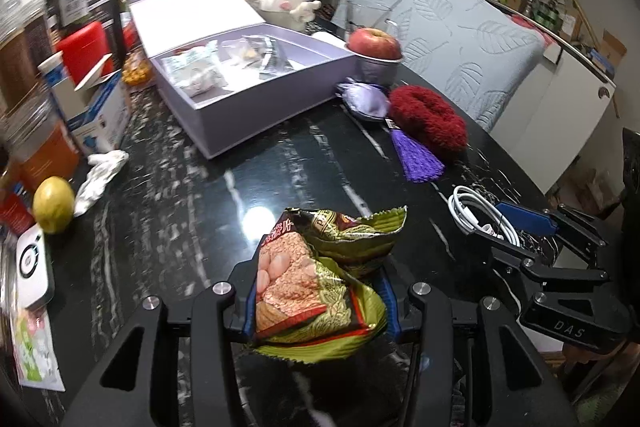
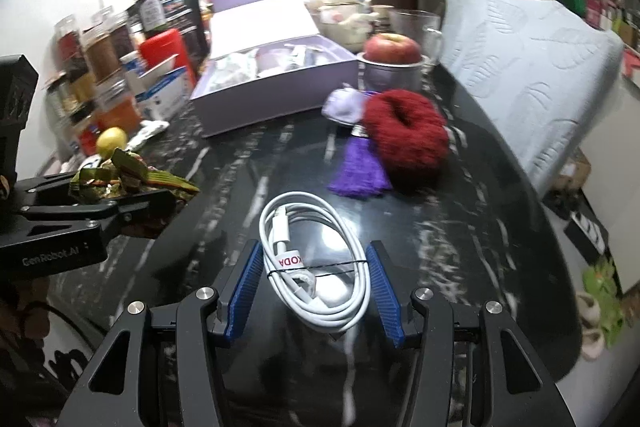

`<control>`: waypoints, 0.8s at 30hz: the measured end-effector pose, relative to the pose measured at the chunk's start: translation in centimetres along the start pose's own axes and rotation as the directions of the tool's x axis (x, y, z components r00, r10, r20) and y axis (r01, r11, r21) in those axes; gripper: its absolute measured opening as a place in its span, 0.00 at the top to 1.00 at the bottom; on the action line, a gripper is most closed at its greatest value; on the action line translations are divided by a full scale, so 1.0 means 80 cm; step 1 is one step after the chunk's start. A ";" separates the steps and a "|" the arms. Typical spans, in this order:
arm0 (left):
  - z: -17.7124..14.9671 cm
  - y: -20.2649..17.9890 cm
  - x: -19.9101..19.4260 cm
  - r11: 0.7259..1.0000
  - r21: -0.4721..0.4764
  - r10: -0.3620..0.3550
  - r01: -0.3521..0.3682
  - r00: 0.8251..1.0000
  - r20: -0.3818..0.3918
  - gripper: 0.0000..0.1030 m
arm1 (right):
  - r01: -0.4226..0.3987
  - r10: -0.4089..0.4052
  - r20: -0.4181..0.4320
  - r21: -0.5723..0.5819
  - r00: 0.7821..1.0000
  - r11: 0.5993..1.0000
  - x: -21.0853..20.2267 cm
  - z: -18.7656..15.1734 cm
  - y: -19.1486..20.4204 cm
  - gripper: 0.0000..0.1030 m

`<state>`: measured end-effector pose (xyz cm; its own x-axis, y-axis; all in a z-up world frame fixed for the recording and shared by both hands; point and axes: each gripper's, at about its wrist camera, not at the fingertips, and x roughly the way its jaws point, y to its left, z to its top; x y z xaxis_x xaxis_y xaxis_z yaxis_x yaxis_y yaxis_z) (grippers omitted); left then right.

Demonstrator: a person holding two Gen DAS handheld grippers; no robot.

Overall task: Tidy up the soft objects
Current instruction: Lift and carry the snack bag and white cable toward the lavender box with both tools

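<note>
The left gripper (image 1: 316, 291) was clenched on a crumpled green snack packet (image 1: 320, 279), carried above the near part of the black marble table (image 1: 208, 187). The right gripper (image 2: 312, 283) grasped a coiled white cable (image 2: 320, 263), its blue pads (image 2: 244, 287) pressed against the coil's two sides. Farther along the table lay a fuzzy red ring (image 2: 404, 135) touching a purple tassel (image 2: 358, 167) and a small lilac pouch (image 2: 344, 107). Beyond these stood an open lilac box (image 1: 256, 107) with packets inside, an apple (image 1: 374, 43) in a bowl to its right, and a lemon (image 1: 54, 199) far left.
</note>
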<state>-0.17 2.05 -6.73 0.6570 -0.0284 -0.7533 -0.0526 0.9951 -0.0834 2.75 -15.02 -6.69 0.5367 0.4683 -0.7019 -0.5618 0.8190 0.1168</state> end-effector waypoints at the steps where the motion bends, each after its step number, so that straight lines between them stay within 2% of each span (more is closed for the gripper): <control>1: 0.000 0.005 -0.003 1.000 -0.009 0.004 -0.004 1.000 0.003 0.56 | 0.000 0.000 0.002 -0.015 1.000 1.000 0.002 0.003 0.007 0.49; 14: 0.022 0.063 -0.035 0.993 -0.078 0.096 -0.090 0.993 0.075 0.56 | -0.102 0.109 0.052 -0.120 0.993 0.987 0.013 0.053 0.063 0.49; 24: 0.064 0.081 -0.043 0.994 -0.069 0.093 -0.084 0.984 0.149 0.56 | -0.118 0.141 0.121 -0.178 0.983 0.977 0.011 0.111 0.081 0.49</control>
<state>1.09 9.08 -1.35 0.7541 0.0790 -0.6520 -0.1595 0.9850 -0.0652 5.17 -6.37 -0.30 0.5246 0.6154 -0.5883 -0.7242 0.6859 0.0717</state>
